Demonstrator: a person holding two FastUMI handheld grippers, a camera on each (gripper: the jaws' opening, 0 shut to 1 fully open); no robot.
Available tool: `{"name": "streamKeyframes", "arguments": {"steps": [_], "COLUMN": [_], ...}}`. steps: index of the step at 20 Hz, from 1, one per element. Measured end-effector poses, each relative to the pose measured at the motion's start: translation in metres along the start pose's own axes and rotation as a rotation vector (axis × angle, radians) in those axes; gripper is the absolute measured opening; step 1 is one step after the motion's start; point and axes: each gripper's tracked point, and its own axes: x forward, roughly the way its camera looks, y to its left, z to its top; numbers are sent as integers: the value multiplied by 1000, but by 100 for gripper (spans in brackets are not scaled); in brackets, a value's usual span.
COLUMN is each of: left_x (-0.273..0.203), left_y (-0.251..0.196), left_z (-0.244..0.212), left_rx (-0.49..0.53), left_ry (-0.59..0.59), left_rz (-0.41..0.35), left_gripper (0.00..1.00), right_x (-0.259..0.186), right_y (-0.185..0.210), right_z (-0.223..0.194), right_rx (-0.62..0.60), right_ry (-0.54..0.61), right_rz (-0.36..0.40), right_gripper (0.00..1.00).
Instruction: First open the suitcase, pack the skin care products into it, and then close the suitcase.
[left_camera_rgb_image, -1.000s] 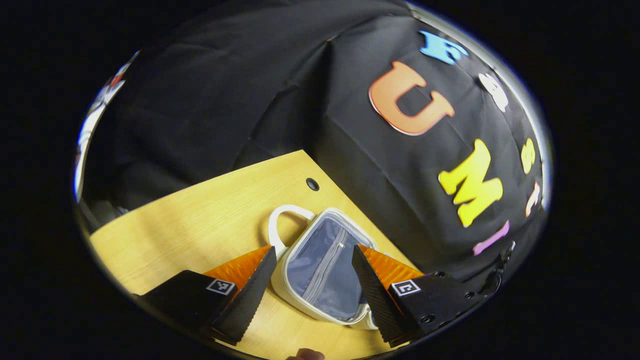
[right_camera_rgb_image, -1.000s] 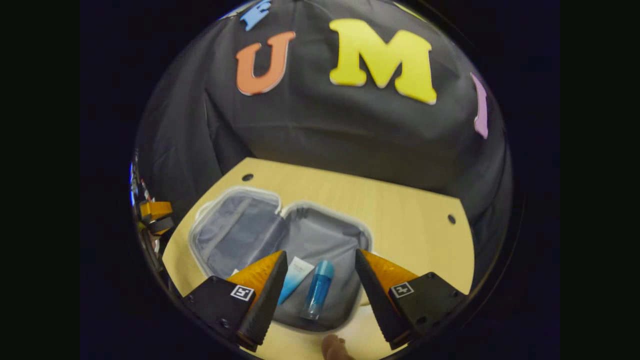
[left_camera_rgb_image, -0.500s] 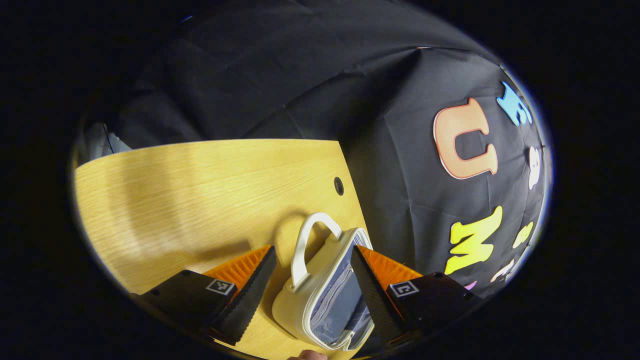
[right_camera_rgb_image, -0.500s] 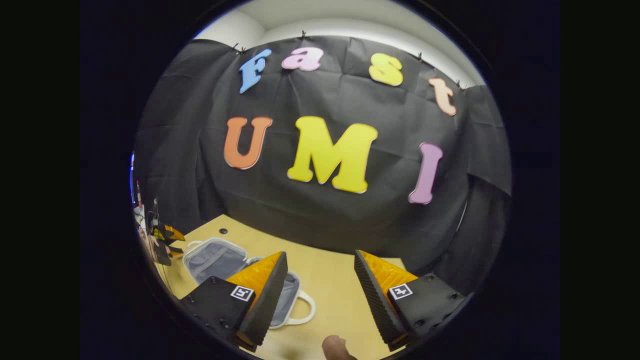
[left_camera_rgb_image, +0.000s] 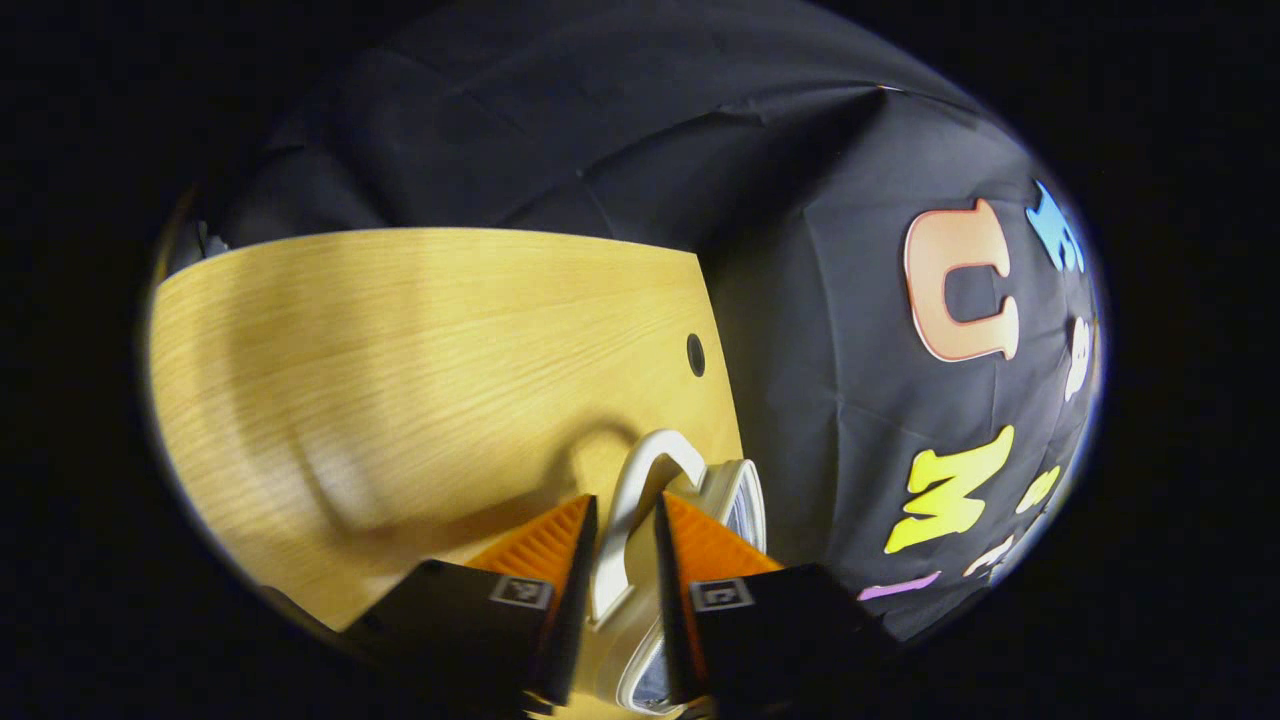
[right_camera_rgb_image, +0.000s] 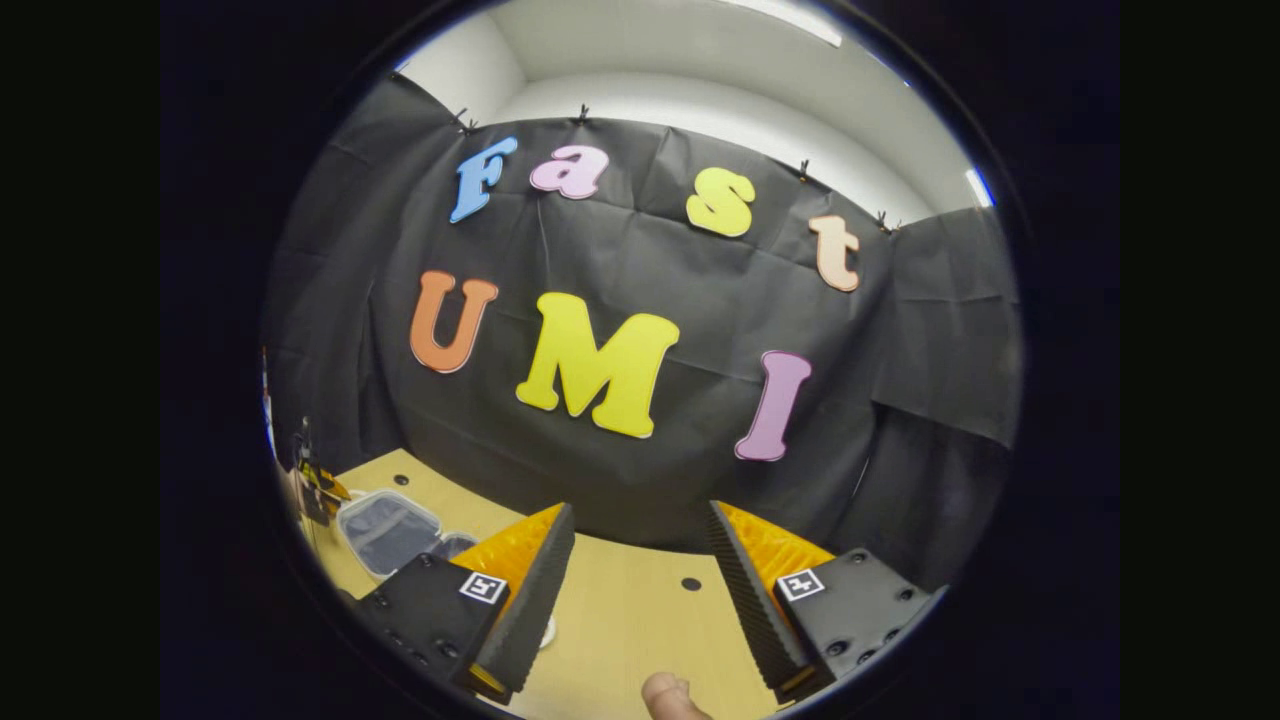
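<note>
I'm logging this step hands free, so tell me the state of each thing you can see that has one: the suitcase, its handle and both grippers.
suitcase: open, lid raised off the table.
handle: between the left gripper's fingers, gripped.
left gripper: shut on the handle.
right gripper: open, holding nothing, above the table.

Right gripper (right_camera_rgb_image: 640, 580) held above the wooden table (right_camera_rgb_image: 620, 620), fingers spread wide apart, nothing between them; suitcase (right_camera_rgb_image: 385, 530) lies open on the table far to the left of the gripper, grey lining showing; a small dark hole (right_camera_rgb_image: 691, 583) in the tabletop between the fingers; a fingertip (right_camera_rgb_image: 668, 695) below the gripper.
</note>
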Motion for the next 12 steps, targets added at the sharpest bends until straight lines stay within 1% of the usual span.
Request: {"name": "streamKeyframes", "arguments": {"steps": [1,2,4,7,9,12], "left_x": [-3,-5,-9,-19,-27,-43], "left_y": [-3,-3,-6,-29,-40,-72], "left_z": [1,0,3,8,9,8], "left_rx": [11,30,82,182,249,359], "left_ry": [0,2,-16,-67,-77,-119], "left_rz": [6,16,37,29,52,67], "left_gripper": [28,21,16,13,9,6], "right_x": [-1,0,3,9,12,20], "right_y": [2,3,5,6,5,2], "right_z": [-3,-5,-6,-14,-17,-15], "right_rx": [5,13,32,75,106,149], "right_ry": [13,16,16,36,51,53], "right_rz": [4,8,18,30,41,63], "right_gripper": [80,79,80,80,80,79]}}
